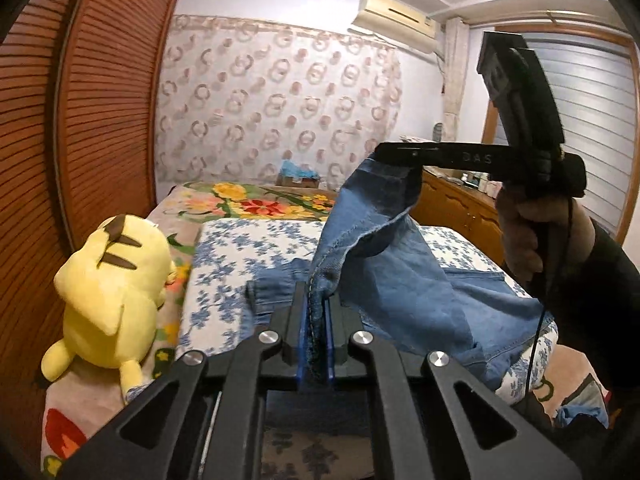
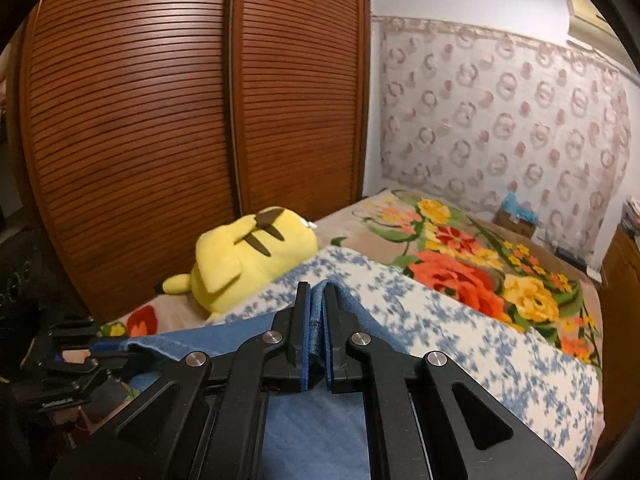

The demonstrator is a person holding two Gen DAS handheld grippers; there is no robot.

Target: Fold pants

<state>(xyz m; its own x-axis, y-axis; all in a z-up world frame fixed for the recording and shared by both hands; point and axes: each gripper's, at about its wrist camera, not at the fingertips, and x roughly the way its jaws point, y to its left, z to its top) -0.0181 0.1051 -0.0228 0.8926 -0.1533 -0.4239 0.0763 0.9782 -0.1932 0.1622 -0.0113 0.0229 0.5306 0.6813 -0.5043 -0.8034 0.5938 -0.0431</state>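
Both the left gripper [image 1: 316,312] and the right gripper [image 2: 318,320] have their jaws pinched tight on an edge of the blue pants [image 1: 404,276], which sag limp between and ahead of them over the bed [image 1: 224,264], so this soft, fairly heavy denim is probably best held by its stitched edges.

Only one marking reads — pale letters "DAS" on the black arm of the right gripper [image 1: 394,156], right of centre in the left wrist view — nothing else legible.
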